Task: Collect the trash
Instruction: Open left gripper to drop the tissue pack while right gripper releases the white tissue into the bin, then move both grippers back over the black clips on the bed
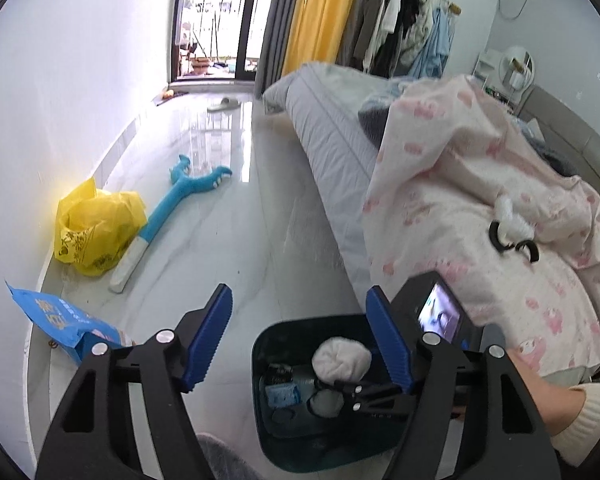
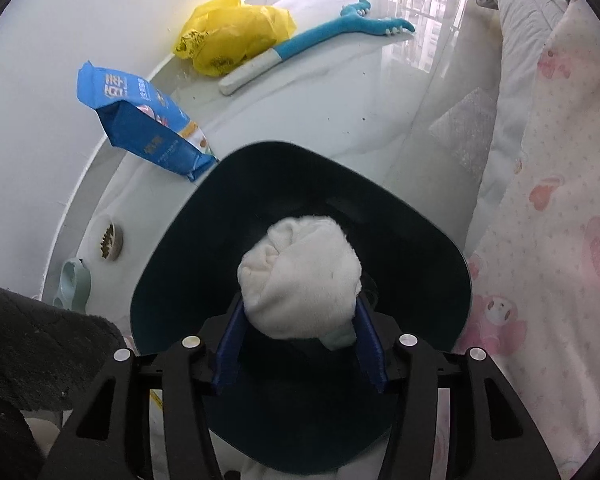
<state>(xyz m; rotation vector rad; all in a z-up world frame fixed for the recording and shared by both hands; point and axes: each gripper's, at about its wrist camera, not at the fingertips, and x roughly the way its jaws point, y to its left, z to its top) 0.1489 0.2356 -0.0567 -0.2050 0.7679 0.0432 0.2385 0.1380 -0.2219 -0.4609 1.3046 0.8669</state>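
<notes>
A dark teal trash bin [image 1: 276,420] [image 2: 172,280] stands on the floor beside the bed. My right gripper [image 2: 300,328] is shut on a crumpled white wad of tissue [image 2: 300,276] [image 1: 340,358] and holds it over the bin's mouth. In the left wrist view the right gripper [image 1: 348,394] reaches into the bin from the right. The bin holds a blue packet [image 1: 282,394] and other dark trash. My left gripper [image 1: 300,336] is open and empty, above the floor and the bin's near side.
A yellow plastic bag [image 1: 96,228] [image 2: 232,40], a blue plush toy [image 1: 180,196] [image 2: 324,36] and a blue pet food bag [image 2: 148,120] [image 1: 60,320] lie along the left wall. Pet bowls [image 2: 108,240] sit below. The bed with a pink-patterned quilt [image 1: 480,208] [image 2: 560,200] fills the right.
</notes>
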